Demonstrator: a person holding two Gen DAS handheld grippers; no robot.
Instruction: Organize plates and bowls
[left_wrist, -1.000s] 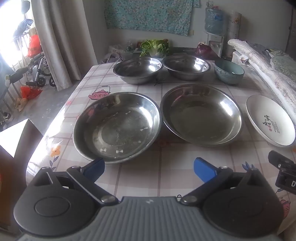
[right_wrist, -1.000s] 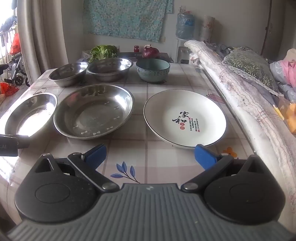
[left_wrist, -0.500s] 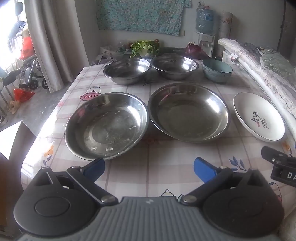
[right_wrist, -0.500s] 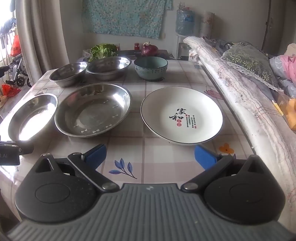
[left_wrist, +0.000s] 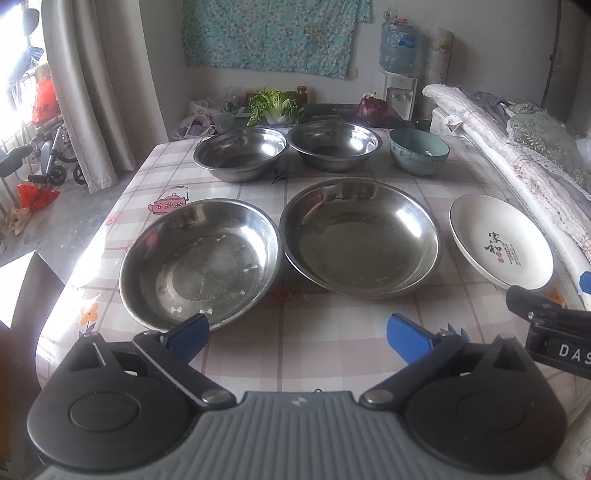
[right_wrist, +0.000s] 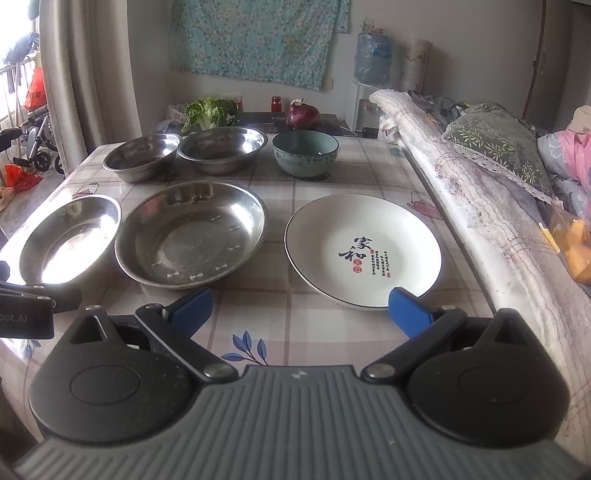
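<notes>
Nearest first: left gripper (left_wrist: 297, 332) hangs over the table's near edge, jaws spread wide, nothing between them. Right gripper (right_wrist: 299, 307) likewise wide open and empty, its right blue pad (right_wrist: 408, 312) just short of the near rim of the white plate (right_wrist: 364, 251).

Landmark: the white plate, black rim line, dark calligraphy and red seals right of centre, glossy, shallow. It sits on the checked tablecloth (right_wrist: 317, 336), near the table's right side.

Step in hand, as I judge it: the first pick, nothing gathered yet. Likely the right gripper takes the plate by its near rim. To do it well: come in low, one finger under the lip and one over, bite well onto the rim since glaze is slick, lift level. Thin steel rims may slip or ring if pinched at an angle.

Left of the plate, well clear of it: a wide steel dish (right_wrist: 192, 232), scuffed floor, empty. Further left, its rim just beside that one's: a second steel dish (right_wrist: 70, 238), bright with window glare.

Beyond the plate, back row: a teal ceramic bowl (right_wrist: 305, 152), deep, dark rim, patterned outside. Left of that, two steel bowls, right one (right_wrist: 222, 148) and left one (right_wrist: 142, 156), rims touching or nearly; cannot tell which. All six pieces separate, unstacked.
</notes>
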